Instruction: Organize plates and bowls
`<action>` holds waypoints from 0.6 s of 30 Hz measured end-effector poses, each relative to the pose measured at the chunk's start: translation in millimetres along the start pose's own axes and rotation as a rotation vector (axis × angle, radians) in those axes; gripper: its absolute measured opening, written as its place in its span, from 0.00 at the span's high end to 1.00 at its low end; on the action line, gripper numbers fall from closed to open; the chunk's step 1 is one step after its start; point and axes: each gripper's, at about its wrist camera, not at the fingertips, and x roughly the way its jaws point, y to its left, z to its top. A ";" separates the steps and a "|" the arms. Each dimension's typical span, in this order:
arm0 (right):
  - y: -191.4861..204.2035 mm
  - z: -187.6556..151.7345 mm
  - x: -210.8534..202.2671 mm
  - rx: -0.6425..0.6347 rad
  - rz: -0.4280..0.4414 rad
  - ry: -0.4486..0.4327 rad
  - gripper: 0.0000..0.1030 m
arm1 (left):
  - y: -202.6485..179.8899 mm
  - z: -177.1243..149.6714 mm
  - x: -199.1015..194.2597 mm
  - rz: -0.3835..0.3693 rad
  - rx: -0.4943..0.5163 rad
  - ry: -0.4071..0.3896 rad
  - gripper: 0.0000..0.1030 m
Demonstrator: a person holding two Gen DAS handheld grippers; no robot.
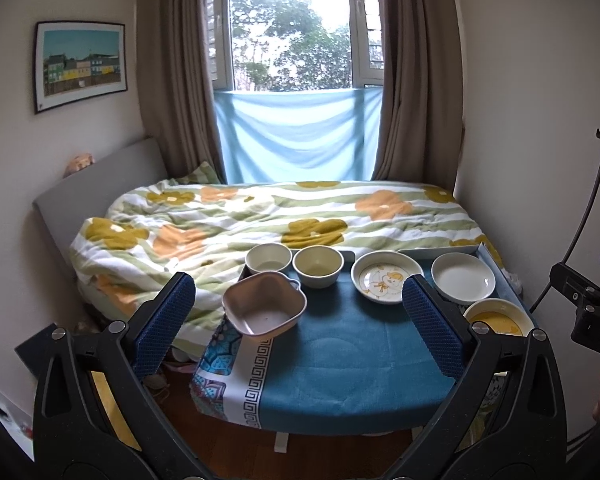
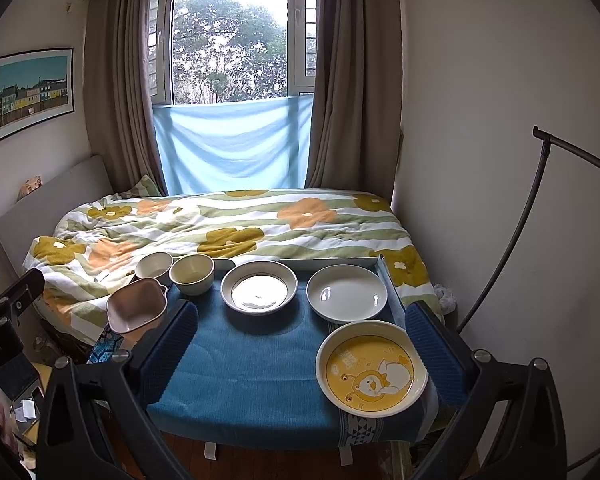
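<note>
On the blue-clothed table (image 1: 340, 364) (image 2: 244, 360) stand a pink square bowl (image 1: 265, 307) (image 2: 137, 306) at the left edge and two cream round bowls (image 1: 269, 259) (image 1: 318, 266) (image 2: 154, 266) (image 2: 192, 273) behind it. A white plate with a drawing (image 1: 386, 276) (image 2: 259, 287) and a plain white plate (image 1: 463, 278) (image 2: 346, 293) sit to the right. A yellow cartoon plate (image 1: 496, 320) (image 2: 372, 368) is at the near right. My left gripper (image 1: 298, 312) is open, held back from the table. My right gripper (image 2: 300, 344) is open too, with nothing between its fingers.
A bed with a flowered quilt (image 1: 260, 220) (image 2: 228, 228) lies right behind the table, below a curtained window. A blue tray wall (image 1: 496, 268) (image 2: 388, 284) edges the plain plate. A black curved stand (image 2: 528, 216) rises at the right wall. Wood floor shows under the table.
</note>
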 end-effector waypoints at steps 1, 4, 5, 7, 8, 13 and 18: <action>0.2 -0.3 0.1 0.000 -0.001 0.000 0.00 | -0.5 -0.2 -0.1 0.002 0.000 0.000 0.01; 0.2 -0.4 0.5 -0.001 -0.001 0.000 0.00 | 0.1 0.4 -0.2 0.002 -0.006 0.000 0.01; 0.6 -1.2 0.2 -0.001 -0.002 0.000 0.00 | 0.2 0.4 -0.3 0.003 -0.006 -0.001 0.01; 0.8 -2.1 0.5 0.001 -0.002 0.000 0.00 | -0.1 -0.1 -0.2 -0.003 -0.008 0.001 0.01; 0.8 -1.1 0.3 0.000 -0.002 0.000 0.00 | 0.2 -0.7 -0.8 -0.003 -0.008 0.001 0.01; 1.2 -2.9 1.2 0.000 -0.001 -0.001 0.00 | 1.2 -0.7 -1.0 -0.009 -0.012 0.003 0.01; -0.3 -1.7 0.8 0.001 0.000 0.001 0.00 | 1.2 -0.3 -1.7 -0.009 -0.013 0.002 0.01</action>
